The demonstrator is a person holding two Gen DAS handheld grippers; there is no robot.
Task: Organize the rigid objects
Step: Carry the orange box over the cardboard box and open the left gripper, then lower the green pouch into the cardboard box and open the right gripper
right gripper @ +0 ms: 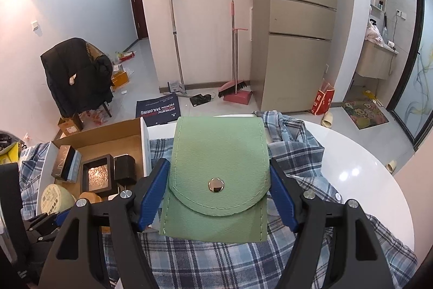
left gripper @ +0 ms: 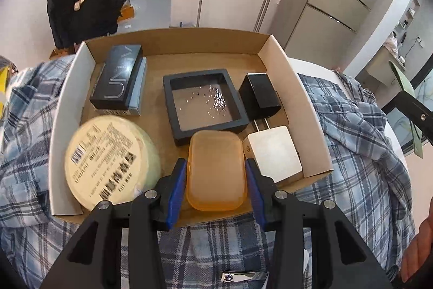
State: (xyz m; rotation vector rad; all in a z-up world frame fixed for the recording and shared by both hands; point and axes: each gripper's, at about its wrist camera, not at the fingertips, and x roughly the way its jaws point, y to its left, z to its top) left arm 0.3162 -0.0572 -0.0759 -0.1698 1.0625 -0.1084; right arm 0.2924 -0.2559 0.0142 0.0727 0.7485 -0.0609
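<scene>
My left gripper (left gripper: 216, 165) is shut on a translucent orange plastic case (left gripper: 216, 180), its blue pads pressing both long sides. The case sits low at the front of the cardboard tray (left gripper: 281, 64), between a round cream tin (left gripper: 108, 161) and a white charger plug (left gripper: 273, 151). I cannot tell whether it touches the tray floor. My right gripper (right gripper: 217, 165) is shut on a green pouch (right gripper: 216, 153) with a metal snap, held over the plaid shirt (right gripper: 243, 262) to the right of the tray (right gripper: 108, 137).
The tray also holds a dark box (left gripper: 119, 77) stacked on a pale blue one, a black square frame case (left gripper: 203, 102) and a small black box (left gripper: 259, 94). A nail clipper (left gripper: 243, 276) lies on the shirt near me. The shirt covers a round white table (right gripper: 360, 169).
</scene>
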